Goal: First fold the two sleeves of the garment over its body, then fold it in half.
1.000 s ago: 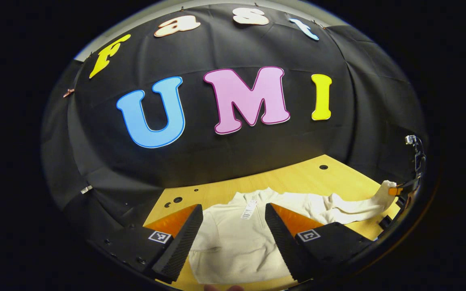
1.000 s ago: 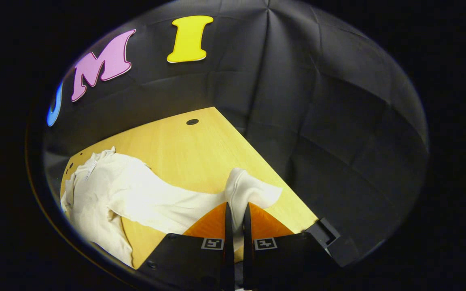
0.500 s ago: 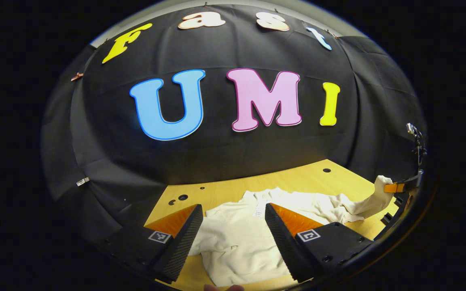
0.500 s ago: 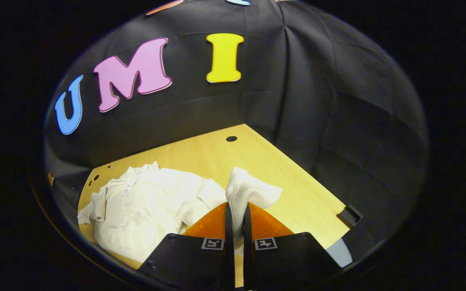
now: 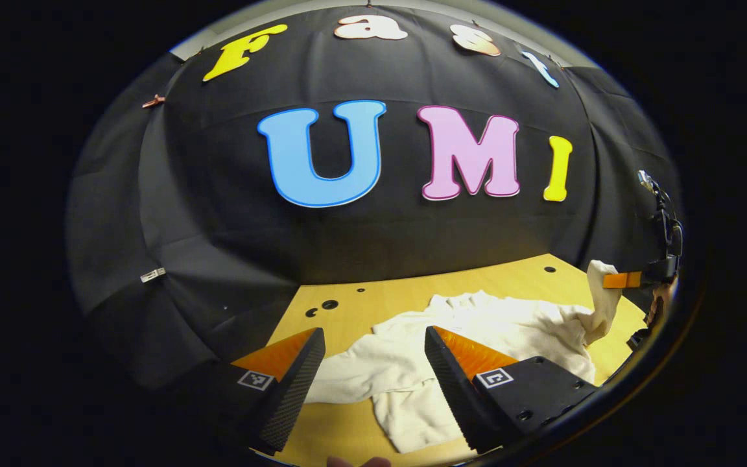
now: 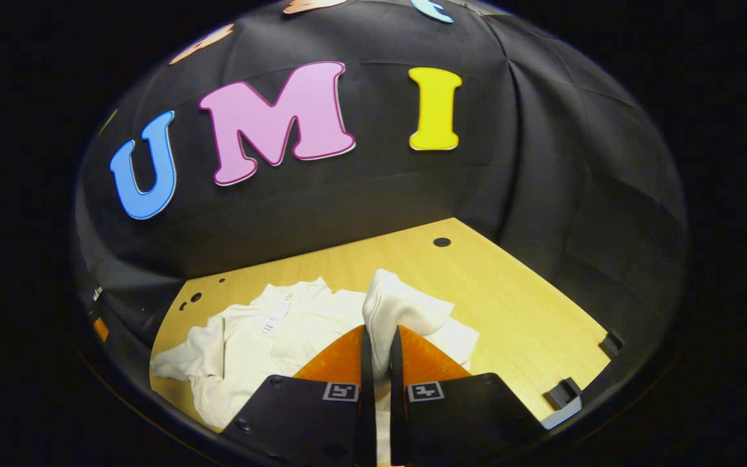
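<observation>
At the bottom centre of the right gripper view, the right gripper (image 6: 377, 350) pinches a cream sleeve cuff (image 6: 399, 308) between near-closed jaws. The left gripper (image 5: 373, 363) hovers, jaws wide. Beyond, the garment (image 5: 477, 324) lies crumpled on the wooden table (image 5: 412, 292).

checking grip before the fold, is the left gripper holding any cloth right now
No, the left gripper stands open above the garment, its fingers apart with nothing pinched.

Cloth-walled booth (image 5: 218, 246), wooden table (image 6: 516, 311)
</observation>
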A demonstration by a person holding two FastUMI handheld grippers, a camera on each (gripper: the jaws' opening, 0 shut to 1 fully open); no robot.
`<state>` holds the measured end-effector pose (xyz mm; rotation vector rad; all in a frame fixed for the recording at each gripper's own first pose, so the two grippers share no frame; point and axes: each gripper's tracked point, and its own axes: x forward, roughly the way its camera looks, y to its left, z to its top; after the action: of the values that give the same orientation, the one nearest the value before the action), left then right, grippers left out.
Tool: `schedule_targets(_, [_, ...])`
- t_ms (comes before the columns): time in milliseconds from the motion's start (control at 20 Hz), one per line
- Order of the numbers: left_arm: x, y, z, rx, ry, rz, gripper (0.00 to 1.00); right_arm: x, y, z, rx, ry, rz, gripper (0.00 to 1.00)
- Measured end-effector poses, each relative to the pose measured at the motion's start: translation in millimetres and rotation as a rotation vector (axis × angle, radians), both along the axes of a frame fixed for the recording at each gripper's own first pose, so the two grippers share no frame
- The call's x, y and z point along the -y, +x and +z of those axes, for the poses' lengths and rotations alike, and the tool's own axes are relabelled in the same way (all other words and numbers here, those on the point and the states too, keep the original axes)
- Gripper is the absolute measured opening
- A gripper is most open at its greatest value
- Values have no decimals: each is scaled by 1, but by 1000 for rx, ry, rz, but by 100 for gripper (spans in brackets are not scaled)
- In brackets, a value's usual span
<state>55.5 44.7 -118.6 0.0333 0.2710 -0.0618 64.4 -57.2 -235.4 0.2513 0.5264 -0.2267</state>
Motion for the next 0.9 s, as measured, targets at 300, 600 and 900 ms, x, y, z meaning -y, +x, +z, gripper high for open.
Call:
schedule_targets(300, [-60, 5, -36, -57, -25, 86, 97, -84, 45, -35, -55, 9, 90, 13])
schedule_targets(600, [-98, 22, -81, -107, -69, 99, 97, -158, 75, -71, -115, 16, 171, 12])
schedule_targets(900, [-142, 37, -137, -168, -74, 164, 97, -201, 81, -115, -189, 3, 221, 13])
